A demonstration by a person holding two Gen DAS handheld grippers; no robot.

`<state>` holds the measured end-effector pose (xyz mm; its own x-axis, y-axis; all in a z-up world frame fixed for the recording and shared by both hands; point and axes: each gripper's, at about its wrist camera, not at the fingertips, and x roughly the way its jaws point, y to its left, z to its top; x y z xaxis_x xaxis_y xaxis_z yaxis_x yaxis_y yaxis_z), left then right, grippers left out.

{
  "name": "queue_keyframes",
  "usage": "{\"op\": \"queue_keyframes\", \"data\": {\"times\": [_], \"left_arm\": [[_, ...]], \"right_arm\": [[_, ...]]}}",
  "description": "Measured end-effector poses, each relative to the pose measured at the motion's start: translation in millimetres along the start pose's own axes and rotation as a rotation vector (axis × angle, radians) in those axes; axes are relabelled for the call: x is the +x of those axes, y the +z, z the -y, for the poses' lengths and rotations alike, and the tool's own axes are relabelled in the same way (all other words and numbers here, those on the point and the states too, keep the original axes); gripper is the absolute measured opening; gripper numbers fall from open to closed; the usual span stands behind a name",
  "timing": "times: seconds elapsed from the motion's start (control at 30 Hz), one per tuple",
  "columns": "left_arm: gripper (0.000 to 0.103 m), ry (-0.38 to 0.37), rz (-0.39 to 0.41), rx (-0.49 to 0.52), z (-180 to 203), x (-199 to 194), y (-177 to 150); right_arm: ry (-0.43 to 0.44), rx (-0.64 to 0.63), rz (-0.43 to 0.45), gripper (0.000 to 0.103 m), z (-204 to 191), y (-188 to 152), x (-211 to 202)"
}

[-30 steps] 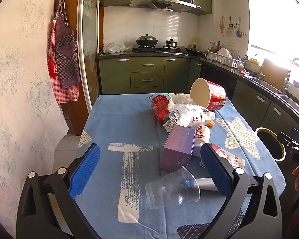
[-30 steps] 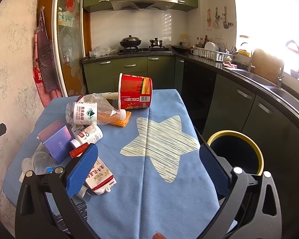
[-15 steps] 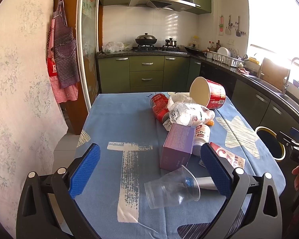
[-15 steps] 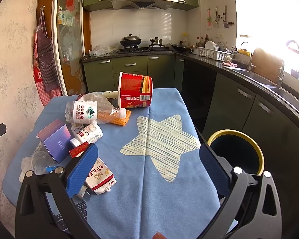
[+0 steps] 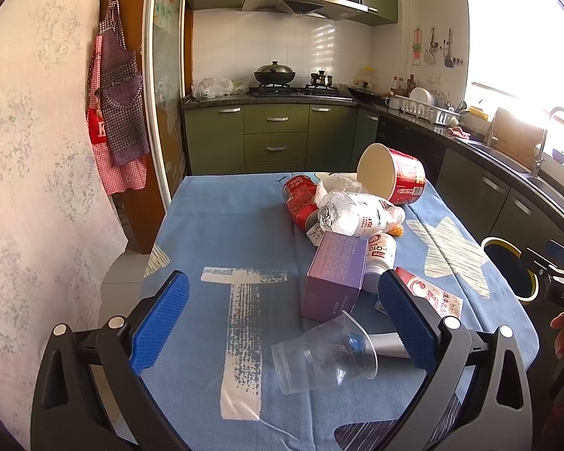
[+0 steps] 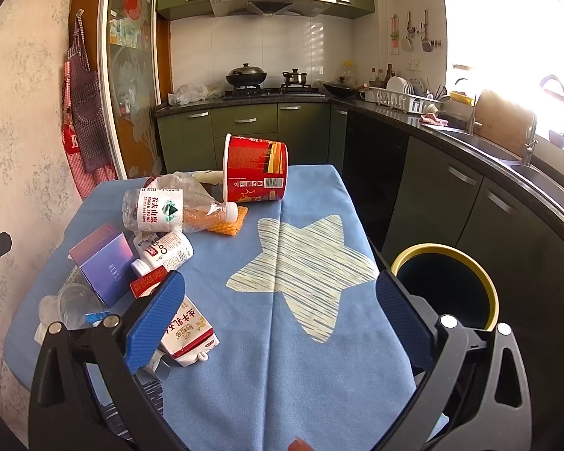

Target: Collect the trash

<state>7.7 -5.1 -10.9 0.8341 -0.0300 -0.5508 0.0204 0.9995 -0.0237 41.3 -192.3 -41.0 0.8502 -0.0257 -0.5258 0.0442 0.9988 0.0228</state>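
Hovering wide open and empty: left claw (image 5: 282, 319), right claw (image 6: 278, 315). Nearest left claw, on bench (image 5: 222, 233): clear cup (image 5: 321, 357), on its side; judged light, thin, crushable, best pinched across its wall. Beyond: purple box (image 5: 332, 282), stiff. Bin (image 6: 445, 289) beside bench.

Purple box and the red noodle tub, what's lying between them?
A crushed water bottle and a white pill bottle lie between the purple box and noodle tub, per the right wrist view.
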Motion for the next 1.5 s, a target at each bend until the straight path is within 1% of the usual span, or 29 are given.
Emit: {"op": "queue_keyframes", "data": {"times": [0.53, 0.7, 0.8, 0.9, 1.03, 1.1, 1.2, 1.3, 1.4, 1.43, 1.47, 1.5], "left_arm": [[0.099, -0.006, -0.015, 0.007, 3, 7, -1], [0.099, -0.008, -0.022, 0.016, 1, 17, 3], [0.099, -0.005, -0.028, 0.018, -3, 30, 13], [0.099, 0.009, -0.026, 0.012, -11, 51, 28], [0.099, 0.035, -0.028, -0.021, -27, 94, 59], [0.099, 0.043, -0.034, -0.033, -34, 119, 74], [0.099, 0.063, -0.044, -0.034, -41, 157, 93], [0.099, 0.075, -0.059, -0.051, -51, 195, 107], [0.099, 0.101, -0.07, -0.078, -61, 227, 111], [0.099, 0.107, -0.079, -0.087, -64, 236, 110], [0.099, 0.109, -0.089, -0.089, -67, 243, 109], [0.099, 0.11, -0.105, -0.089, -68, 251, 107]], "right_arm": [[-0.002, -0.001, -0.009, 0.097, 0, -5, 3], [-0.012, -0.02, -0.017, 0.097, -2, -7, 10], [-0.021, -0.049, -0.023, 0.097, -5, 7, 16], [-0.027, -0.077, -0.014, 0.097, -9, 30, 26], [-0.045, -0.138, 0.022, 0.097, -25, 69, 44], [-0.053, -0.171, 0.039, 0.097, -38, 91, 58], [-0.08, -0.237, 0.04, 0.097, -63, 120, 88], [-0.122, -0.302, 0.006, 0.097, -89, 141, 130], [-0.184, -0.358, -0.042, 0.095, -113, 155, 179], [-0.203, -0.376, -0.063, 0.091, -119, 157, 196], [-0.232, -0.395, -0.082, 0.084, -125, 158, 213], [-0.258, -0.411, -0.095, 0.082, -130, 158, 227]]}}
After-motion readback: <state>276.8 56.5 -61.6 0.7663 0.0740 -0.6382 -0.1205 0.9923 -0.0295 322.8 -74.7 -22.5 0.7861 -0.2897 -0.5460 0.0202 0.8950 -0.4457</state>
